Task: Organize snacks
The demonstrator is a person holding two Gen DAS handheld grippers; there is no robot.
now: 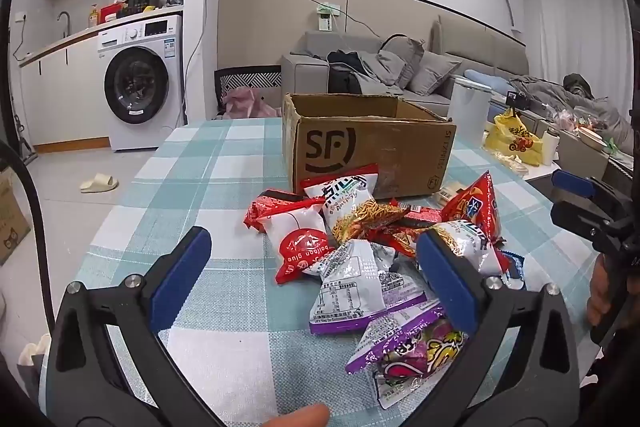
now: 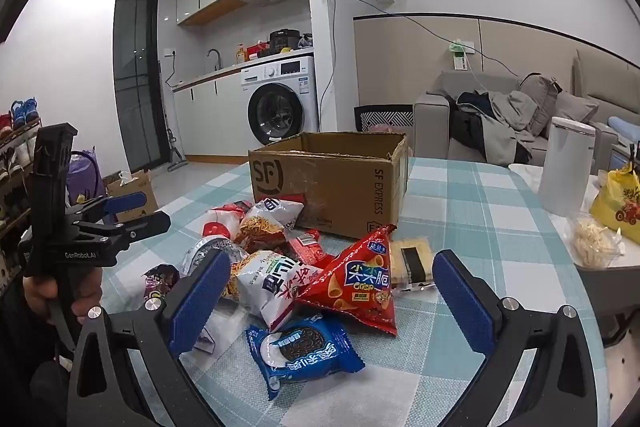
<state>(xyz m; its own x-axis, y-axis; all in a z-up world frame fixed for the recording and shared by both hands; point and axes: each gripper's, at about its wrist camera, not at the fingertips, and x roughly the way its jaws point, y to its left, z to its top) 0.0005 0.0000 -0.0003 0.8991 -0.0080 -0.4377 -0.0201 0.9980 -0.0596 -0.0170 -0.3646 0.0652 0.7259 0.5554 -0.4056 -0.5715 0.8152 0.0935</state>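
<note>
A pile of snack packets lies on the checked tablecloth (image 1: 208, 163) in front of an open SF cardboard box (image 1: 368, 151), which also shows in the right wrist view (image 2: 332, 179). My left gripper (image 1: 316, 267) is open above the pile's near side, over a silver and purple packet (image 1: 360, 291) and a red and white packet (image 1: 300, 243). My right gripper (image 2: 332, 291) is open over a red triangular crisp bag (image 2: 356, 287) and a blue cookie packet (image 2: 304, 351). Each gripper also shows at the edge of the other's view, the right (image 1: 584, 203) and the left (image 2: 120, 215).
A white cylindrical appliance (image 2: 566, 167) and a yellow plastic bag (image 2: 616, 203) stand at the table's right side, with a clear bag of food (image 2: 592, 243) beside them. A washing machine (image 1: 140, 83) and a grey sofa (image 1: 384, 71) are behind the table.
</note>
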